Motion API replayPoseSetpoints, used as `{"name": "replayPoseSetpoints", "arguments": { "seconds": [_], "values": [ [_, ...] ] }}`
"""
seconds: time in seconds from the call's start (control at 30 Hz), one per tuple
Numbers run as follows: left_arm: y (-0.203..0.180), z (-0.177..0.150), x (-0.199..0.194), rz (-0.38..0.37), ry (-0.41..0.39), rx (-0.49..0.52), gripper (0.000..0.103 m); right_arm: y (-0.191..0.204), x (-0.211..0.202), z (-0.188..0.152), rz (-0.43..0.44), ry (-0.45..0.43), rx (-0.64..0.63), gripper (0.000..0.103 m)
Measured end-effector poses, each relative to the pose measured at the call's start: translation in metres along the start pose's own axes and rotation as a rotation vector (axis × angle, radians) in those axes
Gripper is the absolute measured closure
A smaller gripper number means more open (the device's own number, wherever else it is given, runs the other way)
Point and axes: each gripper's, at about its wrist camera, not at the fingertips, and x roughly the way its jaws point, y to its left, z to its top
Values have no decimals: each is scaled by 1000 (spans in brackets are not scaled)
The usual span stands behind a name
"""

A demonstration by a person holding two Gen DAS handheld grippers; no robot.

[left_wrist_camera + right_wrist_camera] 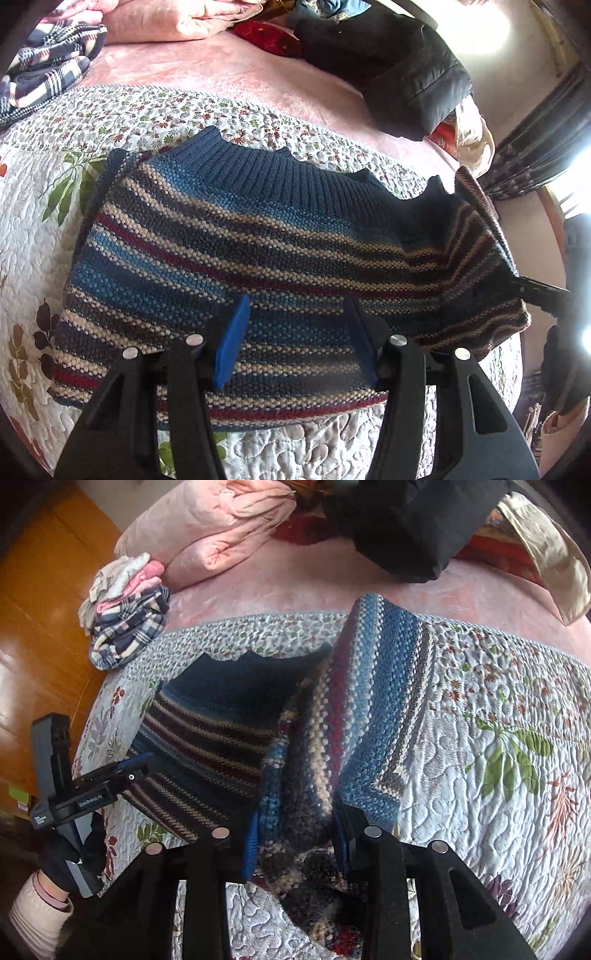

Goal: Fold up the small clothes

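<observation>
A small knit sweater [229, 236] with blue, red, cream and dark stripes lies on a floral quilt [33, 206], its ribbed navy hem facing away. My left gripper [297, 332] hovers open just above the sweater's near edge, with nothing between its blue pads [232, 343]. At the right edge of the left wrist view, my right gripper [532, 290] lifts the sweater's right side. In the right wrist view my right gripper [297, 845] is shut on a thick bunch of the sweater [373, 709], which rises and folds toward the middle. The left gripper [135, 768] is at the sweater's far side, held by a gloved hand [62, 864].
A stack of folded plaid and pink clothes [125, 627] sits at the quilt's corner. A pink comforter [207, 531] and a black jacket [413, 524] lie farther back on the bed. The wooden floor [33, 635] lies beyond the bed's left edge.
</observation>
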Motion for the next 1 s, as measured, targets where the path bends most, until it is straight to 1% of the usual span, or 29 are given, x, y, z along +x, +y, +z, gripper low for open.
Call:
{"name": "replayPoseSetpoints", "arguments": {
  "seconds": [0.17, 0.27, 0.37, 0.5, 0.57, 0.67, 0.73, 0.8, 0.87, 1.0],
  "values": [
    [2, 2, -2, -13, 3, -10, 51, 26, 33, -2, -44, 66, -47, 70],
    [3, 2, -1, -26, 9, -14, 51, 29, 48, -5, -49, 91, -42, 69],
    [4, 1, 0, -37, 16, -21, 51, 26, 61, -9, -25, 119, -15, 65],
    [2, 1, 2, -70, 27, -45, 51, 23, 70, -10, 18, 133, 25, 56],
    [0, 1, 4, -95, 32, -56, 51, 19, 73, -10, 61, 133, 55, 51],
    [-7, 2, 7, -132, 45, -67, 51, 9, 71, -9, 130, 135, 110, 47],
    [-14, 4, 11, -156, 53, -71, 51, 0, 65, -9, 186, 132, 159, 47],
    [-23, 6, 16, -185, 65, -73, 51, -11, 51, -10, 249, 108, 216, 47],
    [-32, 8, 24, -215, 79, -76, 51, -24, 33, -12, 295, 72, 263, 47],
    [-50, 12, 47, -284, 127, -102, 50, -53, 2, -20, 292, -3, 315, 47]
  ]
}}
